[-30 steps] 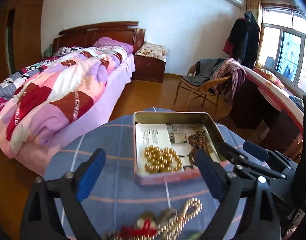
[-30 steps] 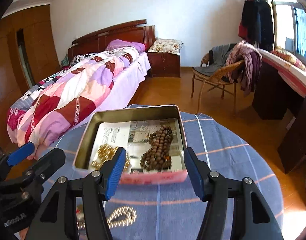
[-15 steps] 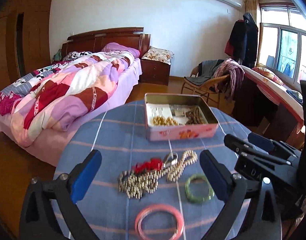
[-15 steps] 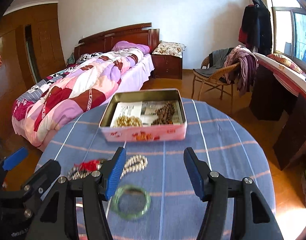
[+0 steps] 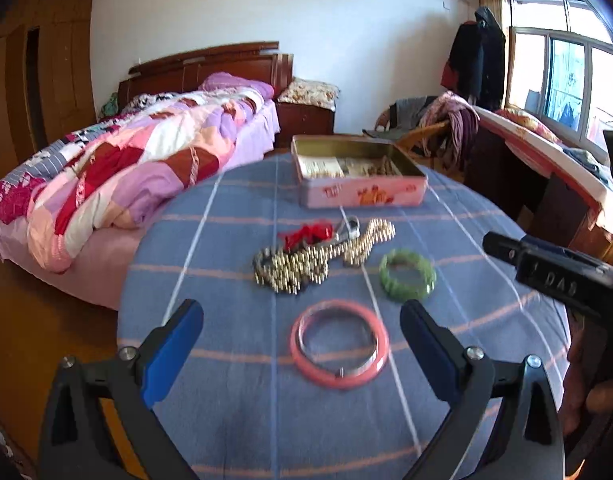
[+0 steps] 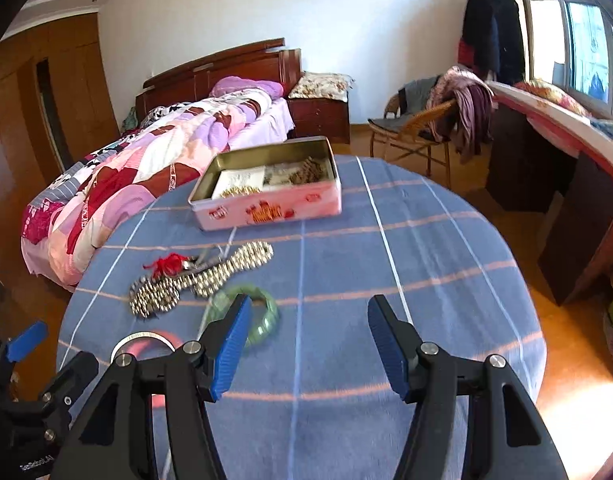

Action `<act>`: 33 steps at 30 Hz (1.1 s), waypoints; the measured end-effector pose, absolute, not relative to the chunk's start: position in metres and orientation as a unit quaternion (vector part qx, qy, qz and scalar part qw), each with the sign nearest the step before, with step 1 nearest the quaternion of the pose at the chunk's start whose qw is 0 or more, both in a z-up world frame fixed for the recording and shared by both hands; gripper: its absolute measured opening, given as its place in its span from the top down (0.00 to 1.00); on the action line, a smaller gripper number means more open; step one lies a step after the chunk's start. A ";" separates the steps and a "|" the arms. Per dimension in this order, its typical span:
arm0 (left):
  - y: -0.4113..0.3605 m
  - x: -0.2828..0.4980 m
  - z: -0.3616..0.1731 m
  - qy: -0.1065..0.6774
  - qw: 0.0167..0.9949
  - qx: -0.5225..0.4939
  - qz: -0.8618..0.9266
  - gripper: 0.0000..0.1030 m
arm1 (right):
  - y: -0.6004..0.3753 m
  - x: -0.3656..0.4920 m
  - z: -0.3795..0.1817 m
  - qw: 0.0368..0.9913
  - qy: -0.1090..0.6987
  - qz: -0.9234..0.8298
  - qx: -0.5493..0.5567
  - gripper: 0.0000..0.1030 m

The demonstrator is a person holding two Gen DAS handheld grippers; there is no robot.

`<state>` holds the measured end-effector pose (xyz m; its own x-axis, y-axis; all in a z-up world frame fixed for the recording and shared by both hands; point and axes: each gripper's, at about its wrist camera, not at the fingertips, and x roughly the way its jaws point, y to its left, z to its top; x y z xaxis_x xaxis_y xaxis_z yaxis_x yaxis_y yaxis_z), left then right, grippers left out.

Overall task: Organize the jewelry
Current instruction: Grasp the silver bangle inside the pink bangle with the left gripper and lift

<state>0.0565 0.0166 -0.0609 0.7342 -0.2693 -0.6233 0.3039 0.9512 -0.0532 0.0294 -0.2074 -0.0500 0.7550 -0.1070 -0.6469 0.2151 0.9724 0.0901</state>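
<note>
Jewelry: loose on the blue checked tabletop, well short of the pink tin at the far side. Nearest, a pink bangle with a thin silver ring lying inside it; beyond it to the right, a green bracelet; behind both, a tangle of gold bead strands with a red tassel and a metal clasp. Already in the tin: gold beads and a brown bead string on a paper lining.

Left tool: spread about as wide as it goes, nothing held, hovering with the pink bangle framed between the blue pads. Right tool: roughly half open, also empty, over bare cloth with the green bracelet just beyond its left pad.

Judged step: picking the next piece, most likely the pink bangle with the left tool.

To do it well:
- Come down steeply enough for one pad to land inside the hoop and one outside, pinching the rim instead of spanning the whole circle.
- Check whether the silver ring is meant to travel too; a pinch on the pink rim alone would probably leave it behind or drag it.
- Close gently; smooth hard hoops tend to squirt out sideways.
- Keep clear of the bead tangle to avoid snagging strands.
- Carry low and release over an empty patch of the tin's lining.
</note>
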 end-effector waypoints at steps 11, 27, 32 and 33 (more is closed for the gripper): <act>-0.001 0.066 -0.085 0.367 0.918 0.031 -0.149 0.02 | -0.208 0.015 -0.061 0.928 0.353 -0.081 0.086 0.41; 0.021 0.087 -0.108 0.430 0.891 -0.020 -0.145 0.90 | -0.201 0.023 -0.068 0.922 0.370 -0.066 0.092 0.41; 0.025 0.084 -0.098 0.407 0.898 -0.036 -0.160 0.90 | -0.198 0.025 -0.071 0.921 0.374 -0.062 0.089 0.41; 0.028 0.082 -0.093 0.399 0.901 -0.045 -0.163 0.90 | -0.197 0.025 -0.072 0.921 0.375 -0.058 0.091 0.41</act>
<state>0.0823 0.0282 -0.0931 0.6282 -0.3289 -0.7051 0.2574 0.9431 -0.2106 0.0251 -0.1974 -0.0722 0.7117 -0.0391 -0.7014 0.1757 0.9766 0.1239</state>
